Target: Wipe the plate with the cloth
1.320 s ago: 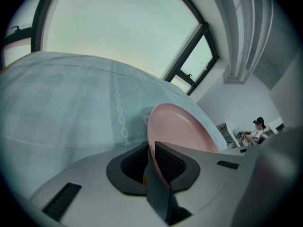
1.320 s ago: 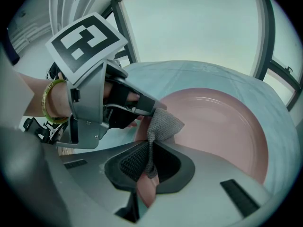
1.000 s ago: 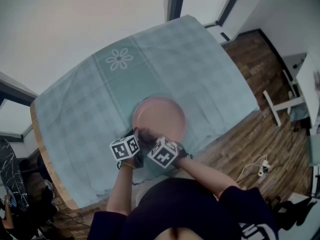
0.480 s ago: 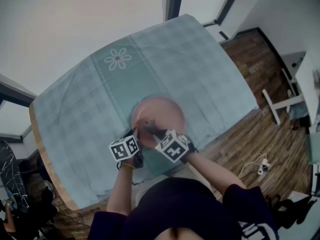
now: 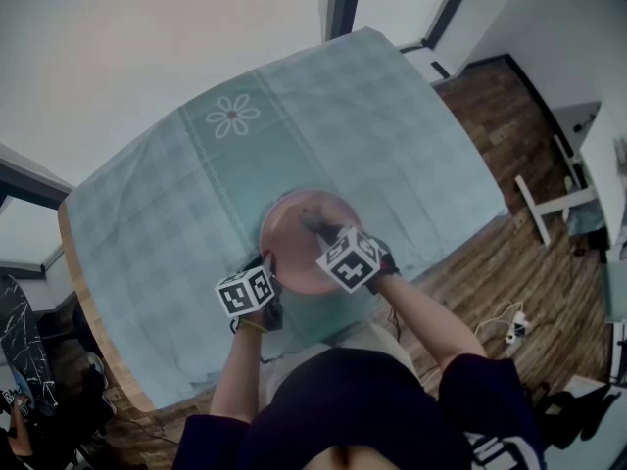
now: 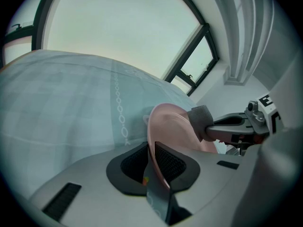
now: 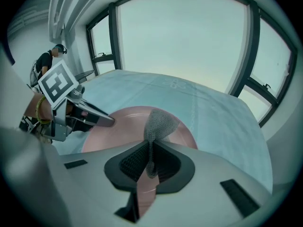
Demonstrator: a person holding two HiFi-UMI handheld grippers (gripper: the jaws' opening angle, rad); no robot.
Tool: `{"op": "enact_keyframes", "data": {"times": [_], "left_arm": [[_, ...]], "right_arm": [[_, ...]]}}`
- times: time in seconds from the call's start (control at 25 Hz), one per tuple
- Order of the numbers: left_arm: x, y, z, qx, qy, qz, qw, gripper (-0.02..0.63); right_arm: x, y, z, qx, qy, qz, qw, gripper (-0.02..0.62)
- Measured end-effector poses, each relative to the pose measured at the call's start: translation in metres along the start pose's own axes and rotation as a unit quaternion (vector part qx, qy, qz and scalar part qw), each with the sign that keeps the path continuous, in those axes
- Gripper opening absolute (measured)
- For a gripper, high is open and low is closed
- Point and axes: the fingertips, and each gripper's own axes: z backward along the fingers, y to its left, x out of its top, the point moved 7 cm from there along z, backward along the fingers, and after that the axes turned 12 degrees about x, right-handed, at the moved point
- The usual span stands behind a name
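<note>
Right tool (image 5: 317,227) has slid from the near rim toward the middle of the pink plate (image 5: 289,245), jaws clamped on the grey cloth (image 7: 158,122) — wiping looks under way. Left tool (image 6: 152,162) grips the plate's rim on the worktop (image 5: 392,135); next, the cloth likely needs sweeping across the far side.

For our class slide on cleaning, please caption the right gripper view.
The right claw pinches a grey cloth over the pink plate while the left claw grips its rim.
</note>
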Motion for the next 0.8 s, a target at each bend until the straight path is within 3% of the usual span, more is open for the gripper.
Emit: {"op": "enact_keyframes", "data": {"times": [0.48,0.8], "left_arm": [[-0.001,0.0,-0.001,0.002,0.002,0.0,1.0,0.058],[-0.001,-0.002,-0.001,0.003,0.004,-0.001,1.0,0.058]], "right_arm": [[0.002,-0.042,-0.01,-0.049,0.038,0.039,0.997,0.032],[-0.005,-0.05,-0.02,-0.058,0.066,0.044,0.995,0.032]]}}
